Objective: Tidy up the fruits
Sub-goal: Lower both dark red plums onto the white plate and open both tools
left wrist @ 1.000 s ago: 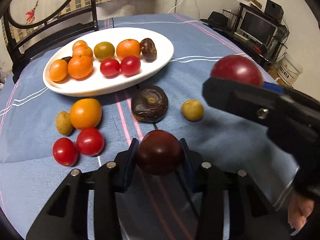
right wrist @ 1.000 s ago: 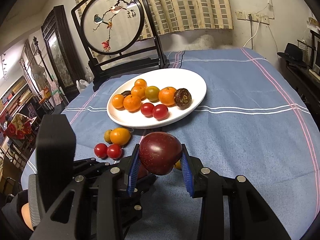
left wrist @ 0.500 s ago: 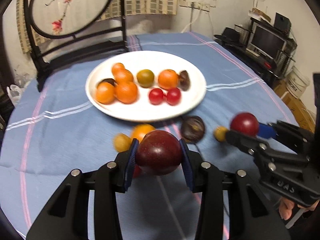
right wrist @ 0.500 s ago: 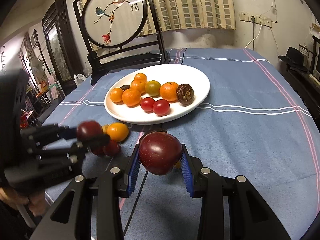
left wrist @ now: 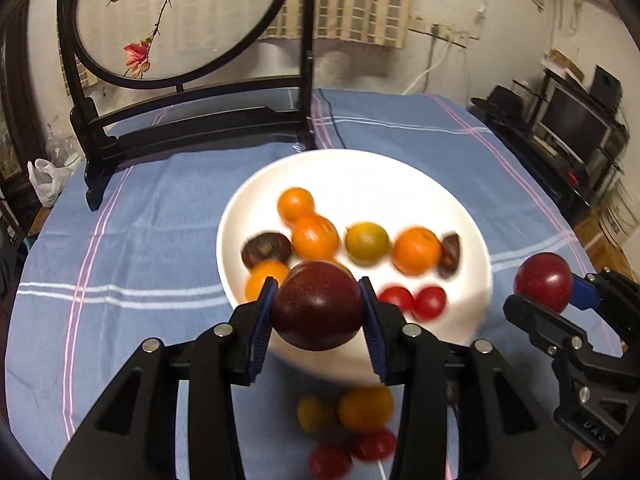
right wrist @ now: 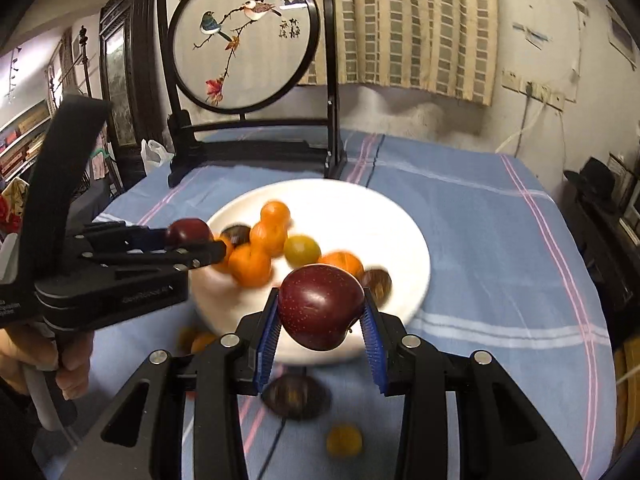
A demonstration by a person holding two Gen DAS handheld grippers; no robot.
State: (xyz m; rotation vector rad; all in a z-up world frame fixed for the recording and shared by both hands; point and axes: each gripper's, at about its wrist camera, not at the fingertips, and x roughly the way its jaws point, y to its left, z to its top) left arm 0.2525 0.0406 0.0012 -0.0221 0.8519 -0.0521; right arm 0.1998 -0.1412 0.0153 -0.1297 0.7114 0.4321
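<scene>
My left gripper [left wrist: 318, 312] is shut on a dark red plum [left wrist: 318, 306] and holds it over the near rim of the white plate [left wrist: 360, 172]. My right gripper [right wrist: 320, 316] is shut on a second red plum [right wrist: 320, 304] above the plate's near edge [right wrist: 400, 216]. The plate holds several oranges [left wrist: 416, 250], a greenish fruit [left wrist: 366, 242], two cherry tomatoes [left wrist: 428, 302] and dark fruits [left wrist: 266, 248]. Each gripper shows in the other view: the right one [left wrist: 546, 282] and the left one [right wrist: 190, 234].
Loose on the blue cloth lie an orange [left wrist: 366, 408], a small yellow fruit [left wrist: 314, 412], two tomatoes [left wrist: 352, 454], a dark wrinkled fruit [right wrist: 296, 396] and a yellow fruit [right wrist: 344, 440]. A round painted screen on a black stand [right wrist: 244, 36] stands behind the plate.
Both grippers have risen and moved forward toward the plate, each still holding its plum. The loose fruits now lie below and behind the fingers.
</scene>
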